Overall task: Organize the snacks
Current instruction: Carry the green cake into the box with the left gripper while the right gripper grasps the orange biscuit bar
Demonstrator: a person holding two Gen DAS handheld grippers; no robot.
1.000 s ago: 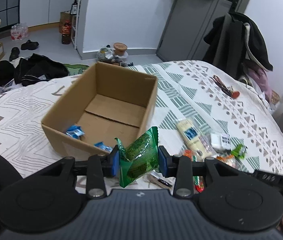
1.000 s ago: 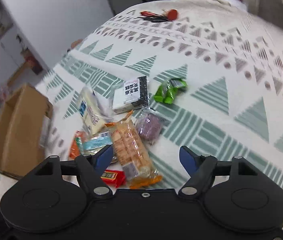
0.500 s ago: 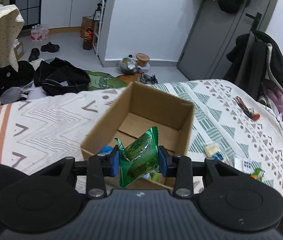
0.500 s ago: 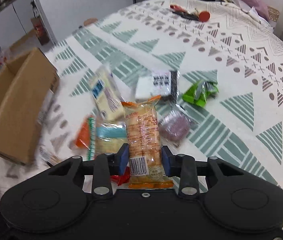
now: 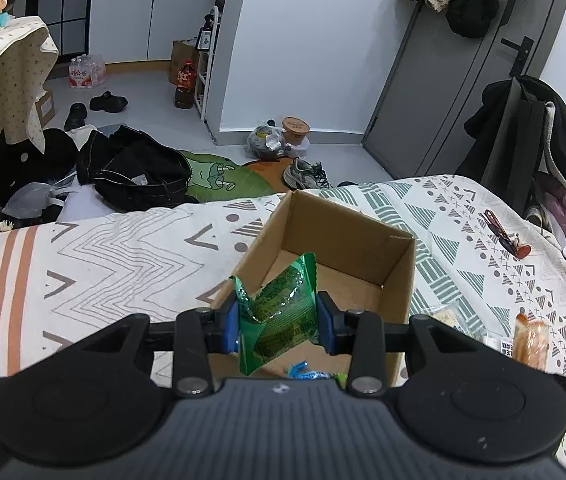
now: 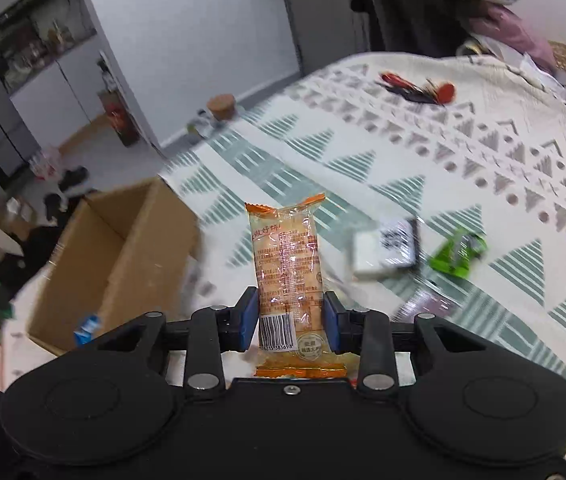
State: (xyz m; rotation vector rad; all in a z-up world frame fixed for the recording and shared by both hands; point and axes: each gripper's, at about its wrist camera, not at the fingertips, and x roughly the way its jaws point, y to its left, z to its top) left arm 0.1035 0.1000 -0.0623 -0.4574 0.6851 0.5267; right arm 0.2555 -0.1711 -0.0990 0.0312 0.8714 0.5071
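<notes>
My left gripper (image 5: 277,326) is shut on a green snack packet (image 5: 279,316) and holds it above the near end of the open cardboard box (image 5: 397,280) on the bed. A blue wrapper (image 5: 305,372) lies in the box below it. My right gripper (image 6: 290,322) is shut on an orange cracker packet (image 6: 287,260), lifted off the bedspread to the right of the box (image 6: 123,248). Left on the cover are a white packet (image 6: 387,248), a light green packet (image 6: 459,254) and a purple one (image 6: 423,304).
The patterned bedspread (image 6: 483,160) carries a red and black item (image 6: 419,88) far right. Clothes and shoes litter the floor (image 5: 135,168) beyond the bed. A coat hangs on a chair (image 5: 523,132) by the grey door.
My right gripper shut on the orange cracker packet and raised it toward the box. My left gripper carried the green packet over the box's near end.
</notes>
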